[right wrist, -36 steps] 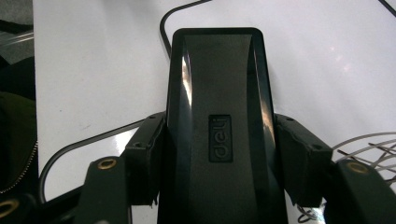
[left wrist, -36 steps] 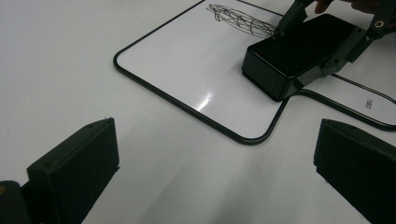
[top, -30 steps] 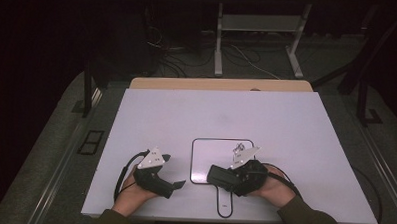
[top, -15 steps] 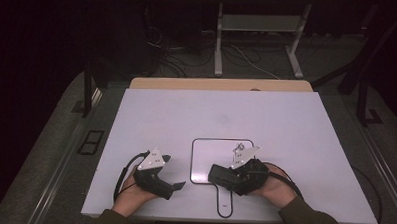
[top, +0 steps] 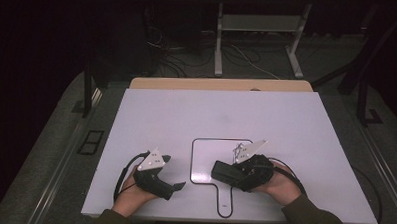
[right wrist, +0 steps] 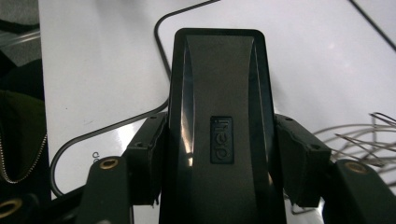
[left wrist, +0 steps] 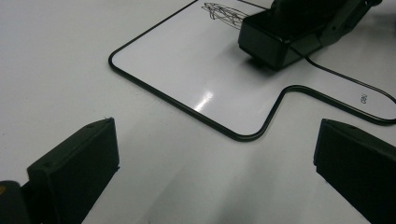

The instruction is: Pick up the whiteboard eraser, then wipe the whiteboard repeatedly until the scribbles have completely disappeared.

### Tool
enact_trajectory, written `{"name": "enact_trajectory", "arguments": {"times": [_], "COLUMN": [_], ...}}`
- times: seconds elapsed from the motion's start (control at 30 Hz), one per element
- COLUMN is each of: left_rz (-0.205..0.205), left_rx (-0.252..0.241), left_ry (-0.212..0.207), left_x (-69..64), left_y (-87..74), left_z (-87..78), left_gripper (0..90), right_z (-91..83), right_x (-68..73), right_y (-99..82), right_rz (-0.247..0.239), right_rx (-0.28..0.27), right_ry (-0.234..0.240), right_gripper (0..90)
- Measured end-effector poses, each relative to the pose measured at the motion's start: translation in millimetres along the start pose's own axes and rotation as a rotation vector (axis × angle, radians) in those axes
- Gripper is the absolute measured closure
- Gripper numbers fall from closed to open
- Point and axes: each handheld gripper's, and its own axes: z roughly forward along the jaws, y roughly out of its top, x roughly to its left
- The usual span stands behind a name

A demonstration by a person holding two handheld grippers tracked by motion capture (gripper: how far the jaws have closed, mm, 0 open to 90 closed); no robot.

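- My right hand-held gripper (right wrist: pixel 215 186) clamps a black eraser (right wrist: pixel 218 135) over the whiteboard (top: pixel 205 160) scribble (left wrist: pixel 224 11).
- My left hand-held gripper (left wrist: pixel 210 172) rests wide open on the bench (top: pixel 186 111).
- Next, I judge: wipe across the scribble.

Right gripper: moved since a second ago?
No. In the high view the right gripper, shut on the black eraser, sits at the same spot over the outlined board.

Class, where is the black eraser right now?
The black eraser is clamped in the right claw, resting on the small whiteboard beside the scribble, low and right of centre in the high view.
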Motion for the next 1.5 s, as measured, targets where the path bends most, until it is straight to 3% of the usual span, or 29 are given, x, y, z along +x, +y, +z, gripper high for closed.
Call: {"name": "enact_trajectory", "arguments": {"times": [0.13,0.17,0.23,0.47,0.87,1.27,1.5], "left_rz": [-0.002,-0.001,-0.001,-0.005,-0.005,-0.005,-0.005], "left_rx": [-0.003,-0.003,-0.006,-0.006,-0.010,-0.010,-0.007], "left_ry": [-0.001,-0.002,-0.004,-0.005,-0.008,-0.007,-0.008], "left_x": [-0.1,-0.1,-0.3,0.1,0.7,1.0,0.6], "left_y": [0.3,0.4,0.7,0.5,0.5,0.7,0.4], "left_z": [0.2,0.2,0.3,0.4,0.6,0.6,0.6], "left_gripper": [0.0,0.0,0.0,0.0,0.0,0.0,0.0], "right_z": [-6.1,-10.6,-14.9,-23.0,-27.1,-7.5,-0.4], "right_x": [-3.6,-8.2,-11.4,-24.0,-64.2,-89.2,-93.5], "right_y": [-0.2,-0.6,-0.4,-0.8,0.8,-0.8,-4.2], "right_rz": [0.029,0.023,0.050,0.076,0.151,0.173,0.176], "right_rx": [-0.018,-0.017,-0.031,-0.043,-0.037,0.003,0.022], "right_ry": [-0.006,-0.032,-0.038,-0.075,-0.180,-0.209,-0.208], "right_gripper": [38.8,38.9,38.8,38.9,38.9,38.9,38.9]}}
